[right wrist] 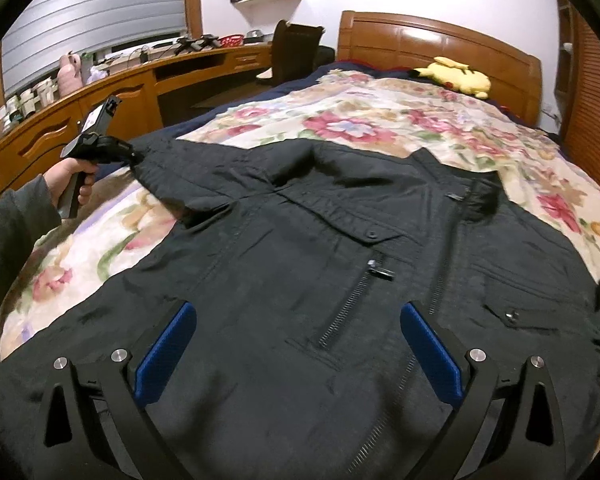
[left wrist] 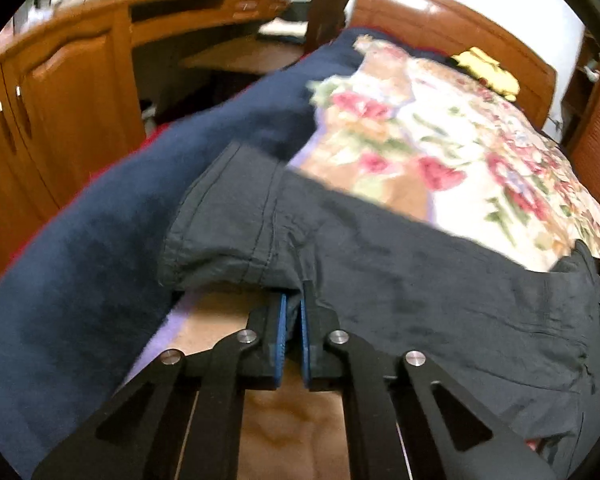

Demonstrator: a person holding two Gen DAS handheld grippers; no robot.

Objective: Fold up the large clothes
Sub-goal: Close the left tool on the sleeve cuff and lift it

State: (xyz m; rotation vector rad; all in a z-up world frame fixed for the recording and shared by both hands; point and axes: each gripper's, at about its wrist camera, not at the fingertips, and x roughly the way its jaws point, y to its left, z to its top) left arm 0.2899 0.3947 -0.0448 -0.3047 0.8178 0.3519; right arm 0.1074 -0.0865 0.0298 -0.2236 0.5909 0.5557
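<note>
Right tool [right wrist: 296,344] spread wide, hovering over the black jacket [right wrist: 340,280], gripping nothing. Jacket lies front-up, zipped, flat on the floral bedspread [right wrist: 380,120] on the bed. Left tool [left wrist: 294,312] clamped tight on the jacket's sleeve cuff [left wrist: 228,232], sleeve pulled out sideways, near the bed edge.

The near and middle of the floral bedspread [right wrist: 380,120] are covered by the spread black jacket [right wrist: 300,280]. Bare bedspread is left on the far side and near left. A yellow plush toy [right wrist: 456,74] lies by the headboard [right wrist: 432,38]. The left is bounded by a wooden desk [right wrist: 112,92].
</note>
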